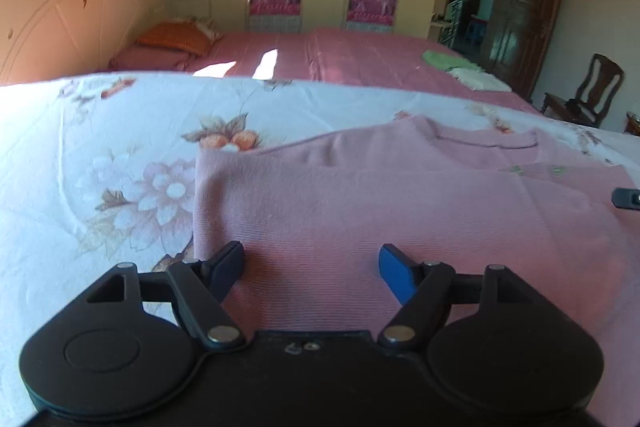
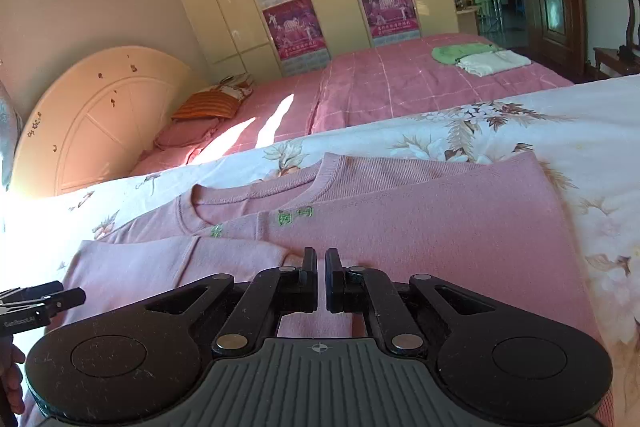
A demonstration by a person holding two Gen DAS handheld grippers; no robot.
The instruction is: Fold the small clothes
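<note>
Pink top (image 2: 400,223) spread flat on floral sheet (image 1: 100,155), neckline at far side, left sleeve already folded in across the body. Left gripper (image 1: 311,269) low over near-left part of the cloth, jaws wide apart, nothing between them; left finger just at the folded left edge. Right gripper (image 2: 321,277) over the near middle of the top, jaws almost closed with only a slim gap; cannot tell whether any fabric is pinched there, none seen rising between the fingers.

Risks from here, as a judgement:
- Closing left jaws on one layer only: folded sleeve underneath would slip out and undo the fold.
- Lifting with right jaws holding little or nothing: cloth would drop or drag unevenly, skewing the crease.
- Catching sheet along with the knit, since both lie soft and close: whole bedding would lift.
- Uneven height between the two grips: hem would land crooked against the neckline.

Folded green and white clothes (image 2: 480,59) well apart on the far pink bed (image 2: 400,87).
</note>
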